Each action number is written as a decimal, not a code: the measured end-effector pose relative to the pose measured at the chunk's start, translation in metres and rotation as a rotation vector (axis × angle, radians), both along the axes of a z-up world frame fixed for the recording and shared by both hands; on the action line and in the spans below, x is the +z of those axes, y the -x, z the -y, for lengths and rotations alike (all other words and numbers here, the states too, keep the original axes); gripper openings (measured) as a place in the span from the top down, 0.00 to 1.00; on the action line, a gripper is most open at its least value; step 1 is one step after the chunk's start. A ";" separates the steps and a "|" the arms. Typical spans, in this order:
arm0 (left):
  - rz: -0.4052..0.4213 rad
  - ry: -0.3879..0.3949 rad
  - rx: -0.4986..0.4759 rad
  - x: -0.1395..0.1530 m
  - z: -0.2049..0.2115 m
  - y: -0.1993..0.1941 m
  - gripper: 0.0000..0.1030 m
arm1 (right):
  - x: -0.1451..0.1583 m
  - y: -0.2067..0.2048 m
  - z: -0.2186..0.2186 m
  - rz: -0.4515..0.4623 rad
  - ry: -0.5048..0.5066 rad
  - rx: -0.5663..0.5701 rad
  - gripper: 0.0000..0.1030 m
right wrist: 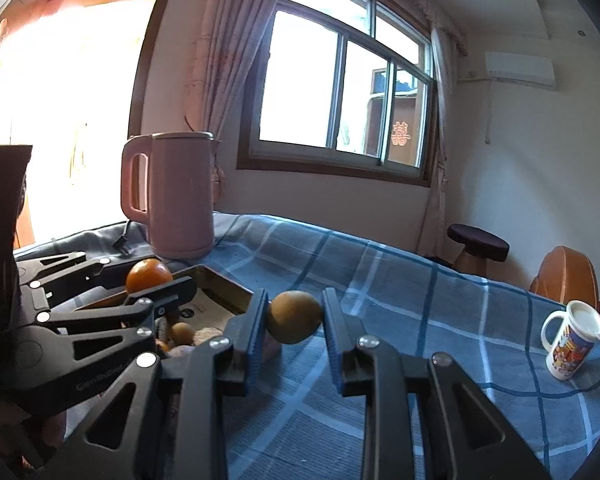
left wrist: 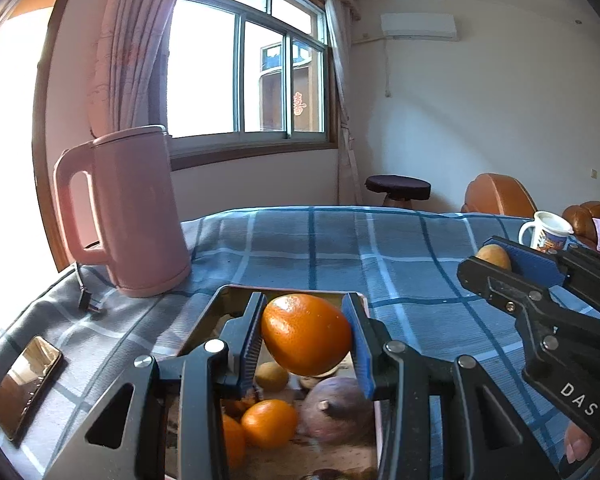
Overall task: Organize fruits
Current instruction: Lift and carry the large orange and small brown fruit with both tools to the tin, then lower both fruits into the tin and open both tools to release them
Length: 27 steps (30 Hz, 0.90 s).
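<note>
My left gripper (left wrist: pixel 305 334) is shut on an orange (left wrist: pixel 306 334), held in the air above an open box (left wrist: pixel 236 292) of fruit. Inside the box lie two more oranges (left wrist: pixel 269 423), a small brown kiwi (left wrist: pixel 272 376) and a purple fruit (left wrist: pixel 338 408). In the right wrist view my right gripper (right wrist: pixel 294 318) is shut on a brown kiwi (right wrist: pixel 294 316), lifted over the blue checked tablecloth (right wrist: pixel 400 300) just right of the box (right wrist: pixel 220 284). The same gripper shows at the right edge of the left wrist view with the kiwi (left wrist: pixel 494 257) between its blue pads.
A pink kettle (left wrist: pixel 136 212) stands behind the box at the left, its cord and plug (left wrist: pixel 90 304) trailing beside it. A phone (left wrist: pixel 26 384) lies near the left table edge. A printed white mug (right wrist: pixel 574 346) stands at the right. A stool (right wrist: pixel 478 246) and brown chairs (left wrist: pixel 498 196) are beyond the table.
</note>
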<state>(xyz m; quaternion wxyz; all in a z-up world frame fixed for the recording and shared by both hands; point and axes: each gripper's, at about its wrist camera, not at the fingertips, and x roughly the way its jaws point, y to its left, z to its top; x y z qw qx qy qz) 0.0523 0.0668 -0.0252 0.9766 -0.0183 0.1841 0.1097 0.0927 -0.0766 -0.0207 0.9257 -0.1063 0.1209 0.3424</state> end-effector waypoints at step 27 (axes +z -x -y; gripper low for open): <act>-0.051 -0.012 0.096 -0.007 -0.052 0.027 0.60 | -0.010 0.023 -0.047 -0.008 0.036 0.115 0.71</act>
